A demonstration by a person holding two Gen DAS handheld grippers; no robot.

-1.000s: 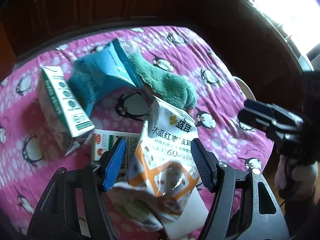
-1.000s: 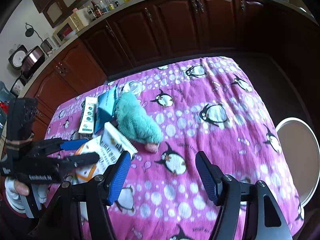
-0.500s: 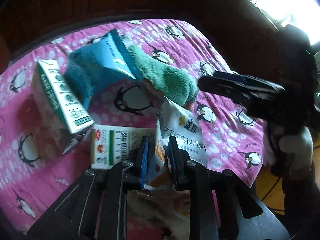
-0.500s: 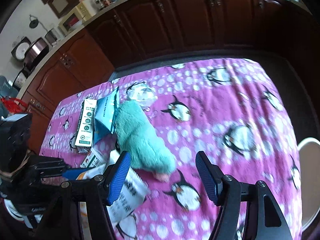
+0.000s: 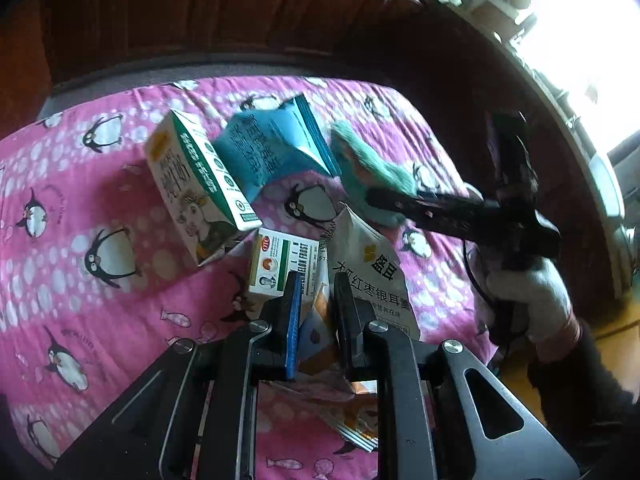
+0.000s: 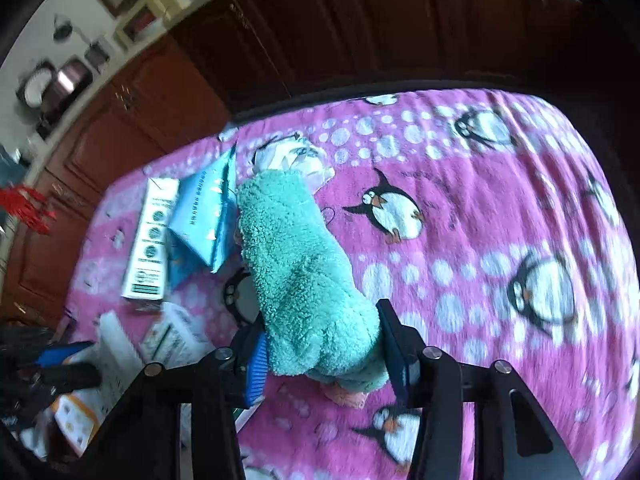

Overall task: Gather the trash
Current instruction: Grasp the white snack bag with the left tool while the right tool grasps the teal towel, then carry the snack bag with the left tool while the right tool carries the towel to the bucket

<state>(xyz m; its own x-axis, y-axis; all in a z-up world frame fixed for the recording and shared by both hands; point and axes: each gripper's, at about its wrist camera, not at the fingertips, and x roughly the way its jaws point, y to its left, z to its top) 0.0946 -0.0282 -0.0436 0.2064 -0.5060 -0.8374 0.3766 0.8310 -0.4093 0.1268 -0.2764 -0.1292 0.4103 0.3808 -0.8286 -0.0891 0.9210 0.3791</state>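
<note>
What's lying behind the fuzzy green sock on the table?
Behind the green sock a crumpled clear plastic wrapper pokes out on the pink tablecloth. Its near part is hidden by the sock, so I can't tell its full shape.

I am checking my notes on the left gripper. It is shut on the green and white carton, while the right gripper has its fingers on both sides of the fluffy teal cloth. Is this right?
Not quite. The left gripper is shut on the white and orange snack bag, not the carton, which lies apart on the pink cloth; the left wrist view shows it. The right gripper does straddle the fluffy teal cloth.

L gripper [image 5: 316,312] clamped tight; R gripper [image 6: 322,354] jaws closing, both angled down, gloved hand [image 5: 532,300] on R.
</note>
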